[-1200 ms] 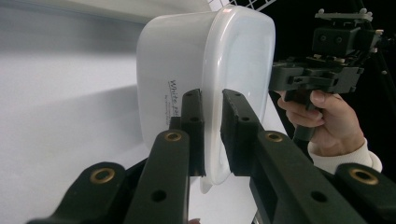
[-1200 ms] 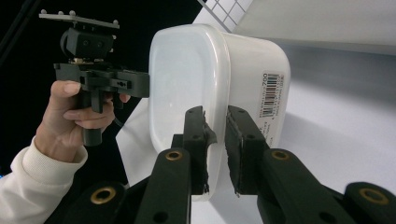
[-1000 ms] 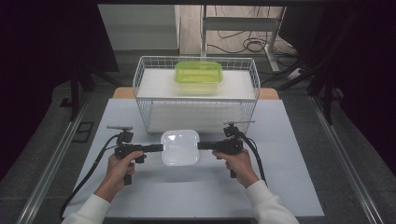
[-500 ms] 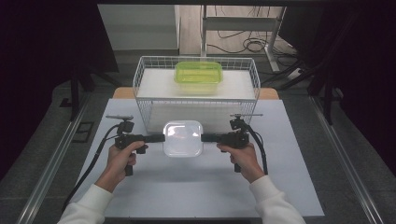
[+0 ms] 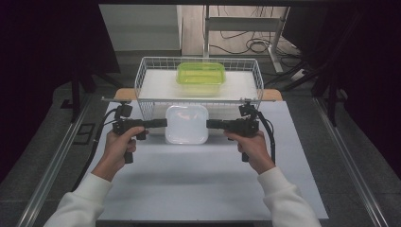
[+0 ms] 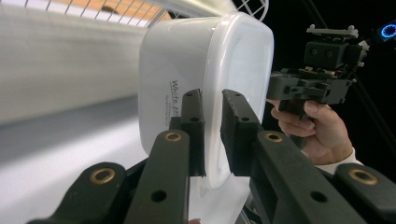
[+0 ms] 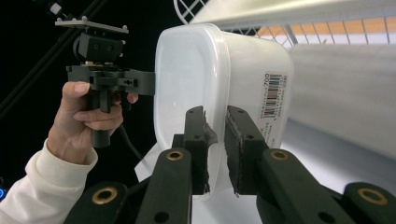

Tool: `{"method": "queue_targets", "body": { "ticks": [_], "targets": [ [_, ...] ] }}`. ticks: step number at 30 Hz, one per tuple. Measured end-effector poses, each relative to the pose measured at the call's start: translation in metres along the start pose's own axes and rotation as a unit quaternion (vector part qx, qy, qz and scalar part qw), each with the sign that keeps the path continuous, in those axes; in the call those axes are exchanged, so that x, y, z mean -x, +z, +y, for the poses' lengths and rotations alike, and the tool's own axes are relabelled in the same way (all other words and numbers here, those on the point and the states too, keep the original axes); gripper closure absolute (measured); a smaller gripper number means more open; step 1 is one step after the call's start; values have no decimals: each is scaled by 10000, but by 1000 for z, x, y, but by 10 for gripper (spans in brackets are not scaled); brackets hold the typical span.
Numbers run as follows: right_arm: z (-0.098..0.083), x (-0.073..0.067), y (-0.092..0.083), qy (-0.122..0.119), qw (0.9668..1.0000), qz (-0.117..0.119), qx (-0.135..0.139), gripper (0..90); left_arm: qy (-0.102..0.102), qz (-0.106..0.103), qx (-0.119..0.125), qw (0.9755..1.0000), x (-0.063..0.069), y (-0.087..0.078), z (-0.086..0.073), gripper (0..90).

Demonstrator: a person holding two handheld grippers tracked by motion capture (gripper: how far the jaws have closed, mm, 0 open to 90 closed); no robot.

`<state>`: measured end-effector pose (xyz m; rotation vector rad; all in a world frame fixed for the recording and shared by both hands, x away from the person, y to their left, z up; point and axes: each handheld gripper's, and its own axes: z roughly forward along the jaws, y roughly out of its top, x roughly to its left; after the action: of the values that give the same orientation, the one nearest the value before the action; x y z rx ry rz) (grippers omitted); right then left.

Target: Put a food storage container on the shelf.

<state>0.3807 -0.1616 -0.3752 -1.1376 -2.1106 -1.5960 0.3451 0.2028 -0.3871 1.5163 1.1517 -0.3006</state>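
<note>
So the pickup part looks pretty much done: the white lidded container (image 5: 187,124) is clamped at its rim from both sides, the left gripper (image 5: 161,124) pinched on its left edge and the right gripper (image 5: 211,124) pinched on its right edge, jaws narrow on the lip in both gripper views. It is held clear of the white table (image 5: 198,189), right in front of the wire basket (image 5: 142,82), roughly level with the basket's front wall. What is probably left is getting it carried over that front rim and set down inside, likely beside the green container (image 5: 200,78) that is already parked toward the back of the basket. Room-wise, the table is covered with a plain white sheet and nothing else is lying on it. Grey floor is seen all around, metal rails (image 5: 56,161) are running along both sides, cables (image 5: 253,46) are piled up at the back, and dark curtains are hung left and right.
</note>
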Motion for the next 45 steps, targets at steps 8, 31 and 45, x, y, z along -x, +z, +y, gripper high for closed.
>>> {"method": "queue_targets", "body": {
  "ticks": [8,31,45],
  "targets": [
    [24,-7,-11,-105,9998,-39,187,783,131,-55,71,9999,13,2,28,799],
    [103,-23,-37,-461,9974,-61,549,782,586,-41,259,9979,54,2,114,799],
    [140,-4,-42,-359,9964,-47,771,778,525,-108,343,9980,56,18,156,803]
  ]
}}
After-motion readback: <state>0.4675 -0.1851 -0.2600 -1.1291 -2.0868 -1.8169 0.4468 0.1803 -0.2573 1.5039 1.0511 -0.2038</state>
